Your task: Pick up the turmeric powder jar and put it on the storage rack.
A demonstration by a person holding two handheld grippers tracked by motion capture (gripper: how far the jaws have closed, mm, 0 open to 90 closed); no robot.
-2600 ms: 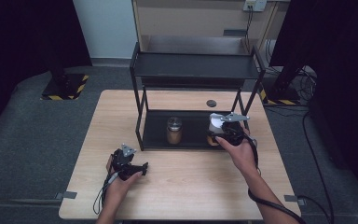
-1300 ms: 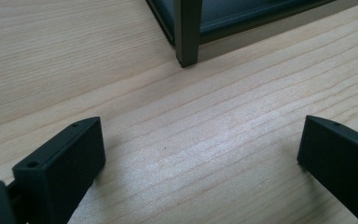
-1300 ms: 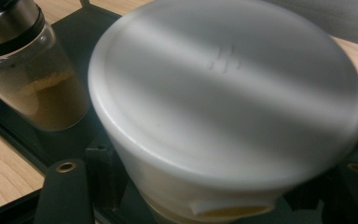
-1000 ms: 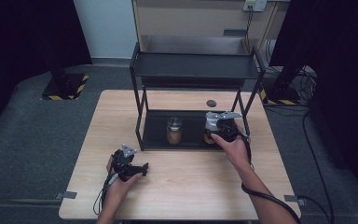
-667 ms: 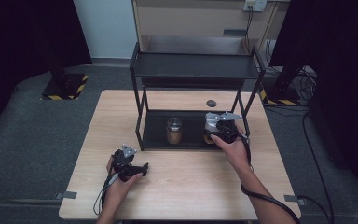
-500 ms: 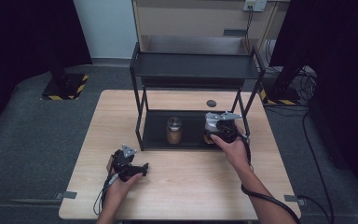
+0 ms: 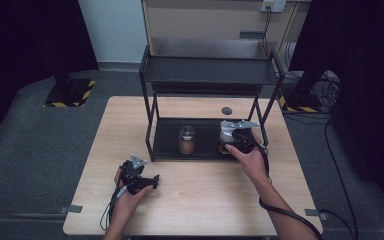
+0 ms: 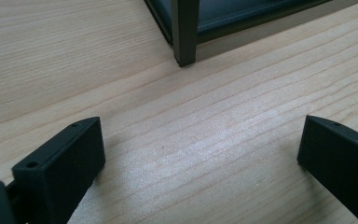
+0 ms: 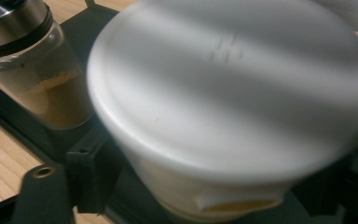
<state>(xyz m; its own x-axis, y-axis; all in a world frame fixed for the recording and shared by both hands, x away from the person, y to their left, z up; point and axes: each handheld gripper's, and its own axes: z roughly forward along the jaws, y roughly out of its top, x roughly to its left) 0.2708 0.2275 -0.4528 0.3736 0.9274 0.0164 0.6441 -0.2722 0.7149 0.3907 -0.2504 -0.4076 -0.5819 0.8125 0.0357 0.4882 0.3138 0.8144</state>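
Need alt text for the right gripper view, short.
A white-lidded container sits close up between the right gripper's black jaws, which have just been opening. A glass jar of brown contents stands to its left on a black shelf.

glass jar [image 7: 186, 139] w/ brown powder, small black disc [image 7: 226, 110]

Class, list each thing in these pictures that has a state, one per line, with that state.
White-lidded jar: lid on, upright on rack's lower shelf.
Glass jar: capped, upright, part-filled with brown powder.
Right gripper: jaws just opening, jar between them.
Left gripper: open, holding nothing, over table.
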